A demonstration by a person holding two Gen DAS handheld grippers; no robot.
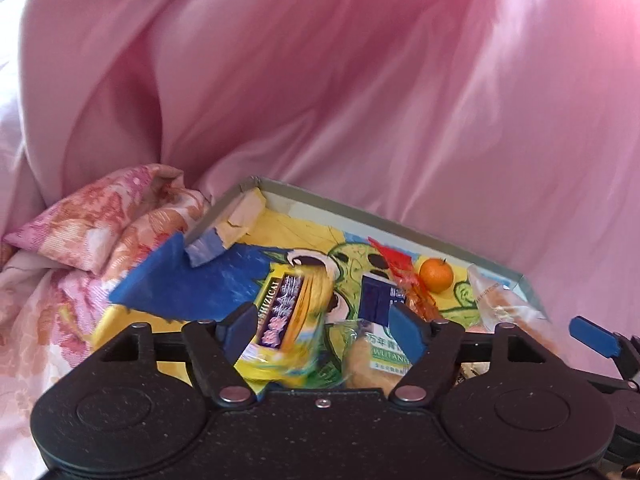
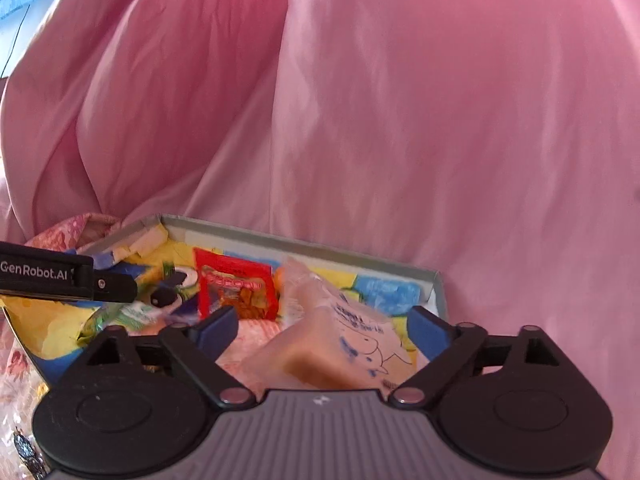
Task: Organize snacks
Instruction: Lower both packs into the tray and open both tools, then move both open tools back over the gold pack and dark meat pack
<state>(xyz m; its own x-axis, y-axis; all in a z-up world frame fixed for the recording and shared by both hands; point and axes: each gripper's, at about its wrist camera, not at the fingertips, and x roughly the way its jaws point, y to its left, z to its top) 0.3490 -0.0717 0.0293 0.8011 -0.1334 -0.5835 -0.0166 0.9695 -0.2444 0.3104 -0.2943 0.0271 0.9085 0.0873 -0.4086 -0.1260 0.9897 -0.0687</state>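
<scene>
Backdrop: glossy pink draped fabric point(image 1: 360, 100) fills the room behind.
Bedding: floral pink cloth point(image 1: 100, 232) beside the box.
Box: shallow grey-rimmed cardboard box point(image 1: 360, 216) with cartoon-printed floor holds the snacks.
Snacks: yellow-purple packet point(image 1: 280, 320), small orange fruit point(image 1: 436, 275), red packet point(image 2: 236, 288), clear bread bag point(image 2: 340, 340).
Left gripper point(image 1: 324, 328): spread wide, packet between, not clamped.
Right gripper point(image 2: 320, 332): wide over the bag.

The big pink cloth point(image 1: 360, 100) is smooth and a bit shiny. The flowery cloth point(image 1: 120, 216) looks rougher and matt. The box point(image 1: 360, 216) seems to be cardboard with torn paper edges. The snack bags point(image 2: 236, 288) are glossy, crinkly plastic. The orange point(image 1: 436, 274) has dull, bumpy skin.
</scene>
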